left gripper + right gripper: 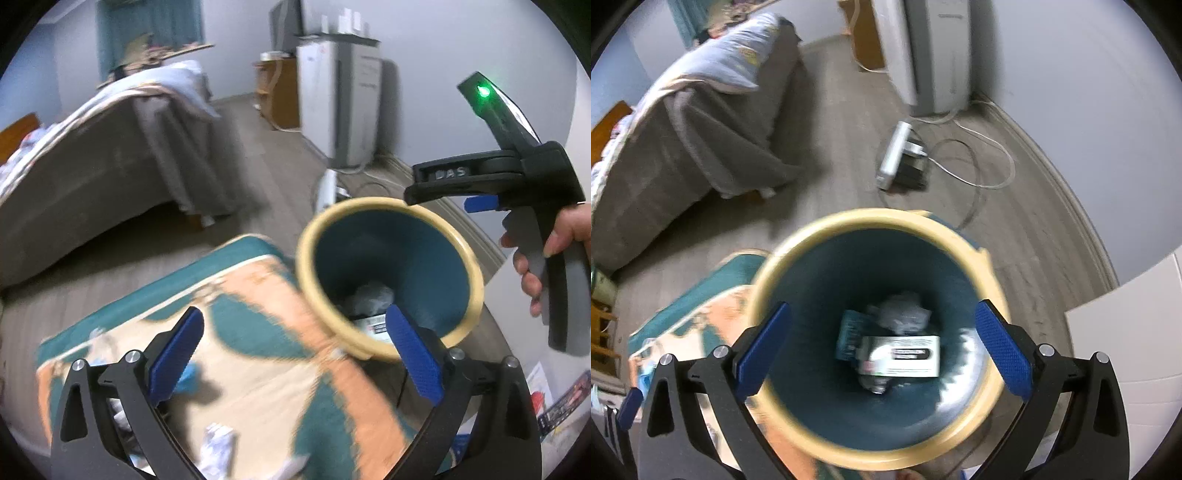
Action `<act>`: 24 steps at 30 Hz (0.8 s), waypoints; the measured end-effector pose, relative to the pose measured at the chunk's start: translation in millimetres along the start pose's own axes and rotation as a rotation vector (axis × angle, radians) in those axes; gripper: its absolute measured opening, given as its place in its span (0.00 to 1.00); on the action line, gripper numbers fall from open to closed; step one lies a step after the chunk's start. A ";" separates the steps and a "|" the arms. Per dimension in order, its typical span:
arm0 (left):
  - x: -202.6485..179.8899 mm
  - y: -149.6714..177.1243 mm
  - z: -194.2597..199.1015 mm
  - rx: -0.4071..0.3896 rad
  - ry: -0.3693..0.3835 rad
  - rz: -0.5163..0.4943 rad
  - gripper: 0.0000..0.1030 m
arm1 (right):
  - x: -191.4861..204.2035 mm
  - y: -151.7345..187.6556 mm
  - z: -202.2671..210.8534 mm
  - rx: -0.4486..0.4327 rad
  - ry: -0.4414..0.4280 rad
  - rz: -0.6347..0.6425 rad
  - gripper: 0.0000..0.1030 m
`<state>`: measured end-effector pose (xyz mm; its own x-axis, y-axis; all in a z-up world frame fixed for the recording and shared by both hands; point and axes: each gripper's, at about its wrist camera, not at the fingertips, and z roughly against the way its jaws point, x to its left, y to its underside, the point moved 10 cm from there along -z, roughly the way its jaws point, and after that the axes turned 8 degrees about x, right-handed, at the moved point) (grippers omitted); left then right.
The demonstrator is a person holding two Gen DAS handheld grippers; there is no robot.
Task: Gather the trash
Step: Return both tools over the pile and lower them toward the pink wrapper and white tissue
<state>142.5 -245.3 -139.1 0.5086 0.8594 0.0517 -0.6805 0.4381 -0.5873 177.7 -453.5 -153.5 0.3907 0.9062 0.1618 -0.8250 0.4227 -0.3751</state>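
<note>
A teal trash bin with a cream rim [982,258] stands on the floor beside a teal and orange rug [258,295]. Inside it lie a white box [905,356], a teal packet [849,332] and crumpled grey plastic [901,314]. My right gripper [882,347] hangs open and empty right above the bin's mouth. It also shows in the left wrist view [443,201] over the bin's rim [306,236]. My left gripper [295,350] is open and empty above the rug, just left of the bin. Crumpled white paper [218,450] lies on the rug below it.
A bed with a grey cover [110,162] stands at the left. A white appliance [340,99] stands against the far wall, with a silver device and cables [897,155] on the floor before it. White furniture [1137,332] is at the right.
</note>
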 end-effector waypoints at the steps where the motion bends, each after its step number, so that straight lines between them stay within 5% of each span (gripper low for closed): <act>1: 11.4 4.9 8.4 -0.001 -0.014 0.020 0.95 | 11.7 0.6 4.7 -0.012 -0.003 0.032 0.94; 13: 115.0 65.8 120.1 -0.032 -0.181 0.189 0.95 | 130.9 53.0 52.4 0.002 -0.151 0.214 0.94; 19: 143.9 117.0 147.4 -0.021 -0.198 0.310 0.95 | 175.0 99.3 61.3 0.024 -0.152 0.299 0.94; 24: 162.7 150.8 149.9 -0.003 -0.242 0.317 0.95 | 192.7 145.6 52.8 0.067 -0.142 0.324 0.94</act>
<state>43.6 0.1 -98.2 0.1337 0.9894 0.0562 -0.7823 0.1402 -0.6069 111.3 -216.6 -128.8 0.0474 0.9842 0.1709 -0.9235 0.1084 -0.3680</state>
